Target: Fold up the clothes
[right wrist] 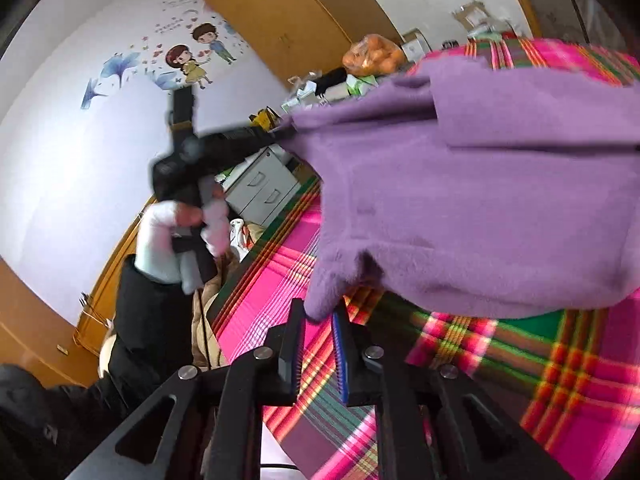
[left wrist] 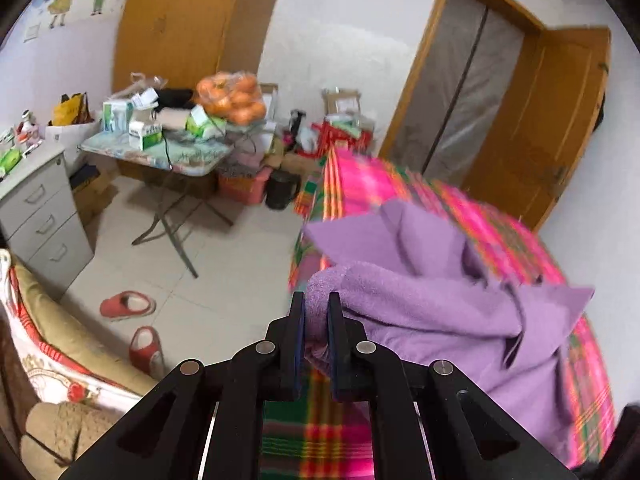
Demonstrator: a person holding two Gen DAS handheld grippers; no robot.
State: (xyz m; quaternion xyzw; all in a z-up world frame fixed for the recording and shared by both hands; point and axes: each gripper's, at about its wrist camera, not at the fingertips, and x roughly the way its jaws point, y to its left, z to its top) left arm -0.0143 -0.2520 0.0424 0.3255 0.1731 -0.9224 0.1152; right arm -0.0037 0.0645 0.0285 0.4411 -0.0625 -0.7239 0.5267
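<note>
bed (left wrist: 352, 184): biggest thing here, covered in a loud pink, green and orange plaid sheet; everything below is placed off it
wardrobe (left wrist: 172, 20): tall wooden one against the back wall, well beyond the bed's foot end
door (left wrist: 536, 120): wooden, standing open on the far side of the bed, plastic sheeting hanging in the frame next to it
sweater (right wrist: 500, 200): fuzzy purple knit, held up over the bed between both grippers, its middle sagging toward the sheet; a bit motion-blurred
folding counter (left wrist: 160, 152): off the foot end of the bed, piled with boxes
drawer cabinet (left wrist: 44, 216): grey, three drawers, across the floor from the bed
left hand (right wrist: 168, 240): white glove, black sleeve, wrapped round the gripper handle, up over the bed's edge
left gripper (left wrist: 317, 304): jaws pinched narrow, a thick roll of the sweater's edge clamped between the pads, just above the bed's near corner
right gripper (right wrist: 320, 312): jaws narrow too, a corner of the sweater's hem hanging in between the tips over the sheet; can't tell whether the pads are actually pressing on it
bag of oranges (left wrist: 232, 98): on the folding counter, well away from the bed
slippers (left wrist: 128, 306): red pair on the tile floor beside the bed
</note>
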